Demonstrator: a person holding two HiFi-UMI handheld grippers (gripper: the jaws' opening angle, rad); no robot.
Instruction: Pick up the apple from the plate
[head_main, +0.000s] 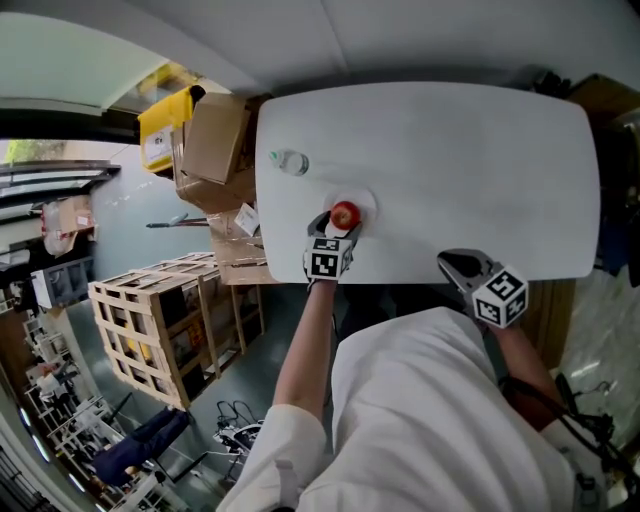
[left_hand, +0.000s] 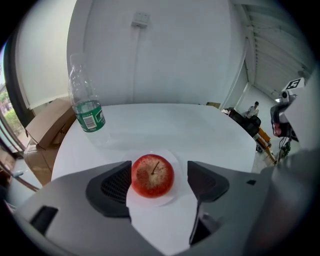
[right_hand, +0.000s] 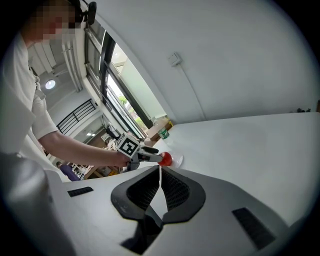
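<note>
A red apple (head_main: 345, 213) (left_hand: 152, 175) sits stem up on a small white plate (head_main: 368, 203) (left_hand: 172, 196) near the front left of the white table (head_main: 460, 150). My left gripper (head_main: 340, 224) (left_hand: 159, 179) is open around the apple, one jaw on each side; a gap shows between the right jaw and the fruit. The right gripper view shows the same apple (right_hand: 165, 159) at the tips of the left gripper (right_hand: 150, 156). My right gripper (head_main: 458, 265) (right_hand: 160, 176) hovers shut and empty at the table's front edge, well right of the plate.
A clear plastic bottle (head_main: 290, 162) (left_hand: 86, 107) with a green label stands left of and behind the plate. Cardboard boxes (head_main: 215, 140) and a wooden crate (head_main: 165, 320) sit beyond the table's left edge. A wall rises behind the table.
</note>
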